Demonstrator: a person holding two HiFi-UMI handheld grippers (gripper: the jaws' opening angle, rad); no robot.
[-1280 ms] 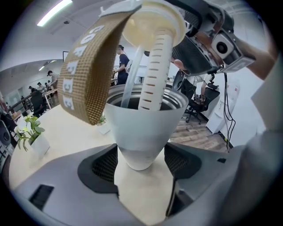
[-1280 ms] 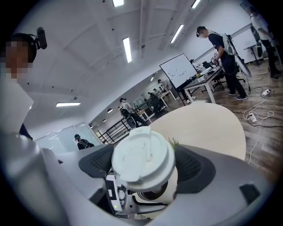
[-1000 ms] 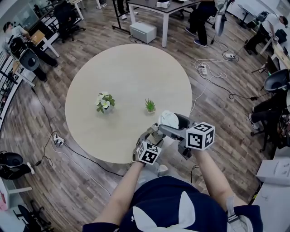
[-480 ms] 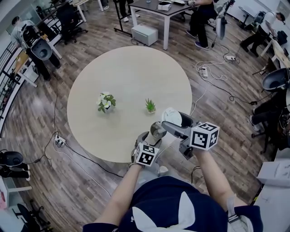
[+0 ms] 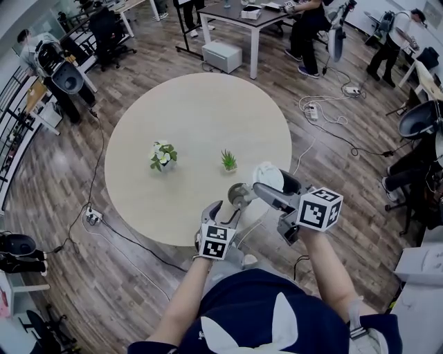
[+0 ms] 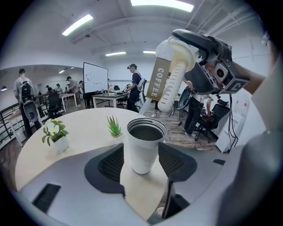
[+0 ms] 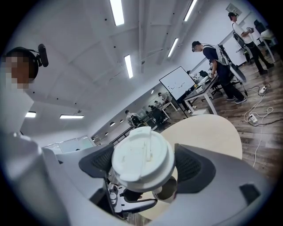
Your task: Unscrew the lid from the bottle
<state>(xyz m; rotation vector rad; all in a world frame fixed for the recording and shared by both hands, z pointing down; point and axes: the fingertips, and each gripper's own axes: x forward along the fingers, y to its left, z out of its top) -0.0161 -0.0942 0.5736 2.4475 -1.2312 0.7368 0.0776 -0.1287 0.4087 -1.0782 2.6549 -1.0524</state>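
Unscrewing looks done: right tongs [image 5: 266,185] hold the lid [image 7: 141,158] clear, at 1 o'clock of the open bottle [image 6: 142,148] in the left gripper view, while left tongs [image 5: 228,206] have just been closing on that bottle.

Bright ceiling strip lights [image 6: 78,24]; fisheye edges dark, warped; focus sharp.

An open-plan office: desks [image 5: 221,10], swivel chairs [image 5: 105,29], a whiteboard [image 6: 95,77], ceiling strip lights [image 6: 77,24], floor cables [image 5: 332,114].
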